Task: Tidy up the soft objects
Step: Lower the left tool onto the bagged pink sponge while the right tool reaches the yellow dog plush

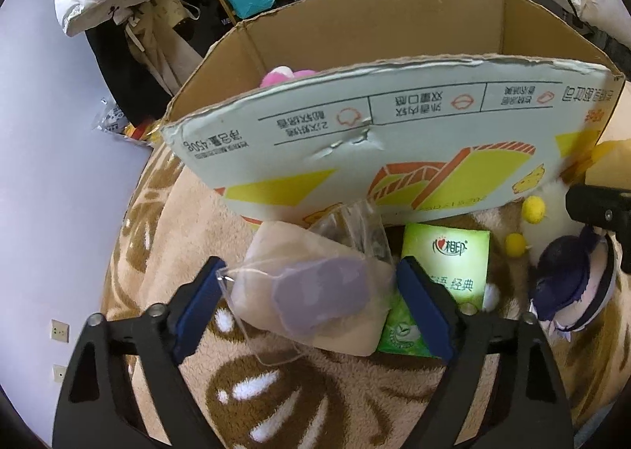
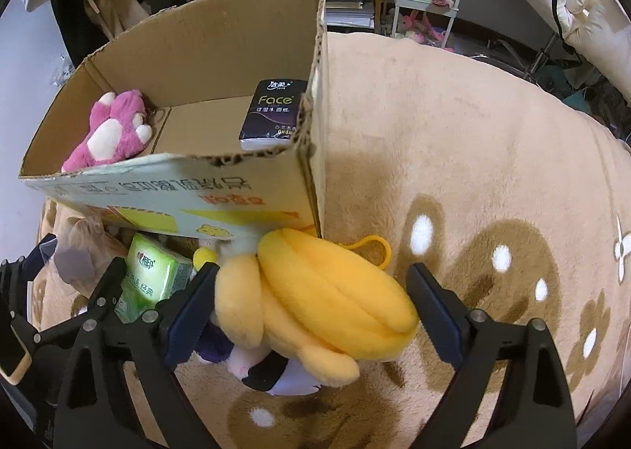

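The left gripper (image 1: 311, 303) points down at a beige pad in a clear plastic bag (image 1: 315, 291) lying on the brown-and-cream fleece blanket (image 1: 276, 397). Its 2 blue-padded jaws stand spread on either side of the bag; the right pad looks to be against the bag's edge, the left just beside it, and no squeeze shows. Just right of the bag lies a green tissue pack (image 1: 449, 255), and a smaller green pack (image 1: 402, 330) sits under the right jaw.

The right gripper (image 2: 315, 307) hangs over a yellow plush banana (image 2: 327, 291) — its jaws are wide apart, the left pad touching or nearly touching the plush, the right one well clear of it. Under the banana lies a doll with dark hair (image 2: 272, 374).

Behind all this stands the cardboard box (image 2: 221, 38), open at the top. Inside it are a pink plush paw (image 2: 110, 129) at the left and a dark tissue pack (image 2: 272, 113) leaning in the right corner.
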`<state>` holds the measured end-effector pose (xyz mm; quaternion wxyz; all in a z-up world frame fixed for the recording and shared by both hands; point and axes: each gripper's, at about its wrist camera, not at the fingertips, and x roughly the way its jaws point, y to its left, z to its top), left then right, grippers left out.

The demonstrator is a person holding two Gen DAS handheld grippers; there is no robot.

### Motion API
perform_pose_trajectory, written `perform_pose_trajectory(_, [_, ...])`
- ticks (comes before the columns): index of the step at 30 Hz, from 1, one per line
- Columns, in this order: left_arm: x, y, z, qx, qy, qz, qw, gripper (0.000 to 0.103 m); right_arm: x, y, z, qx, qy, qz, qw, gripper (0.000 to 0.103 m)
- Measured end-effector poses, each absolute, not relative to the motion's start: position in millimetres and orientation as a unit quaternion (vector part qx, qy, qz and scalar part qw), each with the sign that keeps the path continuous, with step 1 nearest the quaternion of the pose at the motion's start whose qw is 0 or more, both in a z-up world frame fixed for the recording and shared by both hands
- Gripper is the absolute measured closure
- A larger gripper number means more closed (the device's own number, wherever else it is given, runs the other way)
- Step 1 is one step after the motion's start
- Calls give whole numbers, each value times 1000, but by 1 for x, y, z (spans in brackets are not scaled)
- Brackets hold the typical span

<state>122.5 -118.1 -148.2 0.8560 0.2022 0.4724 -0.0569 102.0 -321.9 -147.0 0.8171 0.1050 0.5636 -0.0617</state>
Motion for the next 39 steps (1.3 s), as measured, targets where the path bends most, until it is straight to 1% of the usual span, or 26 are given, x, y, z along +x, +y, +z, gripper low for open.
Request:
perform_pose_trajectory(4, [117,-121,-147,212,469,-67,855,30,101,-321,-146,102,563,-60,818,7])
perform_pose_trajectory(9, [110,-124,-146,225,461,-73,855,31,98,-322,-143,98,561,-59,820,12])
perform_pose_trajectory(13, [110,-123,-144,219,460,-75,857,32,97,-324,-142,97,561,-62,820,22])
perform_pose_trajectory(21, [112,-118,-140,207,462,-78,859,32,96,-324,-140,98,561,-56,820,25])
perform_pose_trajectory(29, [110,-119,-136,204,459,-87,861,32,95,-326,-140,107,562,-54,818,26])
perform_pose_trajectory(30, [110,-119,-136,204,458,-88,861,34,95,-327,-139,108,561,-54,819,26])
perform_pose_trajectory(31, [110,-119,-135,206,456,-86,862,41,95,-327,-139,109,561,-55,819,26])
perform_pose_trajectory(33, [110,-118,-135,204,457,-88,861,41,94,-328,-138,113,559,-55,819,26])
perform_pose_trajectory(35, [110,-117,-133,200,455,-89,863,47,94,-327,-137,113,557,-55,821,26])
perform_pose_trajectory(39, [111,-115,-133,193,458,-90,863,48,93,-325,-137,107,558,-54,821,26])
